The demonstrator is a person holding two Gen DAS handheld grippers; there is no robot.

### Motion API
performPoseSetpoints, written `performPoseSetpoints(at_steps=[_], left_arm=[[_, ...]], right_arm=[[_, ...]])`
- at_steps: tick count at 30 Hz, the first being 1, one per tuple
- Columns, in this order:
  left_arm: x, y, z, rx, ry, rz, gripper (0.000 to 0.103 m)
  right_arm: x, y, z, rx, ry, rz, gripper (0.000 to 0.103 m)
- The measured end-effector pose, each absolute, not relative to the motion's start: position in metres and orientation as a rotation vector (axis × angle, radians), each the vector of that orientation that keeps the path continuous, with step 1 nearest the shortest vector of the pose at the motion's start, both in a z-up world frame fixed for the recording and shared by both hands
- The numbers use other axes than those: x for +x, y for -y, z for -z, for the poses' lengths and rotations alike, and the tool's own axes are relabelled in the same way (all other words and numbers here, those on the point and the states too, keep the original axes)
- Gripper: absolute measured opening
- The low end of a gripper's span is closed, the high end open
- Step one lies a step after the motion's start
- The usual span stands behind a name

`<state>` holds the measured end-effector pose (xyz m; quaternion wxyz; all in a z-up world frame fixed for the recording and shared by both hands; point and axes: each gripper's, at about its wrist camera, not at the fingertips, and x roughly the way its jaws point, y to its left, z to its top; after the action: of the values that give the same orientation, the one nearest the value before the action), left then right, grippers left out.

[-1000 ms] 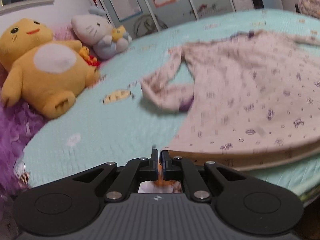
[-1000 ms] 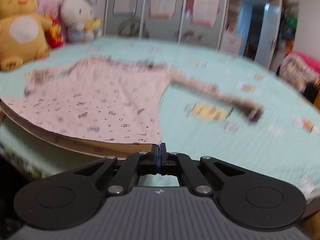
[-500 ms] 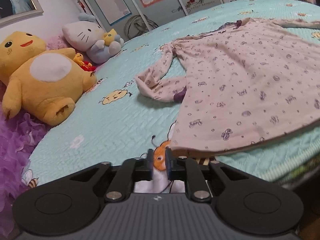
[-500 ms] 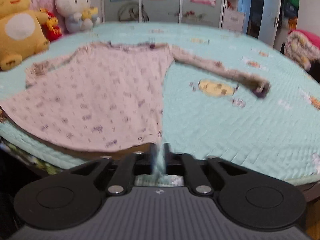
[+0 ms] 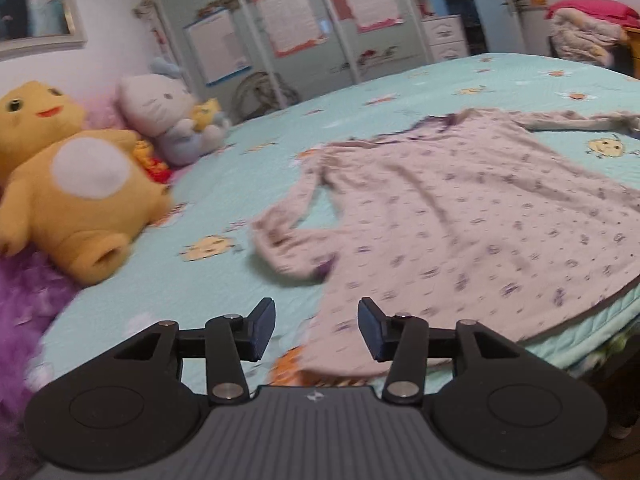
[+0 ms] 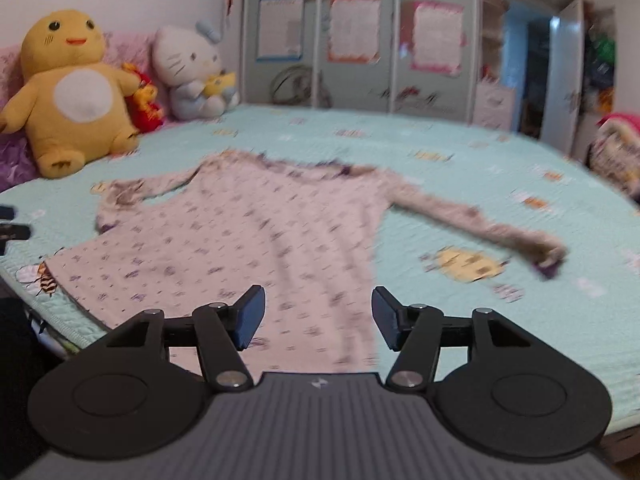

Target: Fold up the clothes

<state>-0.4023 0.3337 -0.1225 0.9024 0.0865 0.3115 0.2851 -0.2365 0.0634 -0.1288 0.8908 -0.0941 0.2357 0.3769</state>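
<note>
A pale pink long-sleeved top (image 5: 460, 220) (image 6: 248, 240) with small purple prints lies spread flat on the bed, hem toward me. Its left sleeve (image 5: 288, 236) is bent back on itself; the right sleeve (image 6: 480, 224) stretches out straight. My left gripper (image 5: 316, 326) hovers over the hem's left corner, jaws opening, and the cloth lies below them, untouched by the pads. Above the hem's right corner my right gripper (image 6: 318, 320) also has its jaws opening, with the fabric under them and nothing pinched.
The bed has a mint quilted cover (image 6: 440, 152) with cartoon bees. A yellow plush (image 5: 76, 184) (image 6: 76, 88) and a white cat plush (image 5: 172, 112) (image 6: 192, 72) sit at the head end. Purple fluffy fabric (image 5: 24, 304) lies left. Wardrobe doors (image 6: 352, 40) stand behind; piled bedding (image 5: 584, 32) at right.
Both grippers went from shut at the hem corners to open, and both rose a little. The hem, held up before, now lies flat on the bed.
</note>
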Motion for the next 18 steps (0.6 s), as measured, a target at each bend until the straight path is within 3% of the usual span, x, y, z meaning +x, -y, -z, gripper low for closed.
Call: performPoseSetpoints(at_steps=[3,5,8,10,11,14,18], left_arm=[[-0.382,-0.34,0.147,0.131,-0.695,-0.562,0.05],[-0.373,-0.345,0.167,0.113,-0.752,-0.571,0.05],[-0.386,-0.359,0.173,0.045,-0.785,-0.625,0.05],[-0.399,-0.366,0.165,0.015,-0.771,-0.66,0.049],[-0.402,-0.365,0.161,0.044,-0.769,-0.682,0.049],[-0.399,-0.361,0.145,0.056,-0.722,-0.66,0.046],[-0.381,-0.35,0.138,0.081,-0.685,-0.601,0.052]], right_arm=[[-0.218,-0.079,0.153,-0.149,-0.604,-0.814,0.046],[-0.207,-0.081,0.176,-0.179,-0.7,-0.75,0.02],[-0.193,-0.055,0.187,-0.117,-0.758,-0.674,0.0],[-0.198,-0.045,0.177,-0.121,-0.716,-0.611,0.0],[-0.203,-0.041,0.171,-0.136,-0.678,-0.583,0.006],[-0.215,-0.04,0.155,-0.126,-0.585,-0.613,0.007],[-0.225,-0.076,0.154,-0.156,-0.565,-0.751,0.016]])
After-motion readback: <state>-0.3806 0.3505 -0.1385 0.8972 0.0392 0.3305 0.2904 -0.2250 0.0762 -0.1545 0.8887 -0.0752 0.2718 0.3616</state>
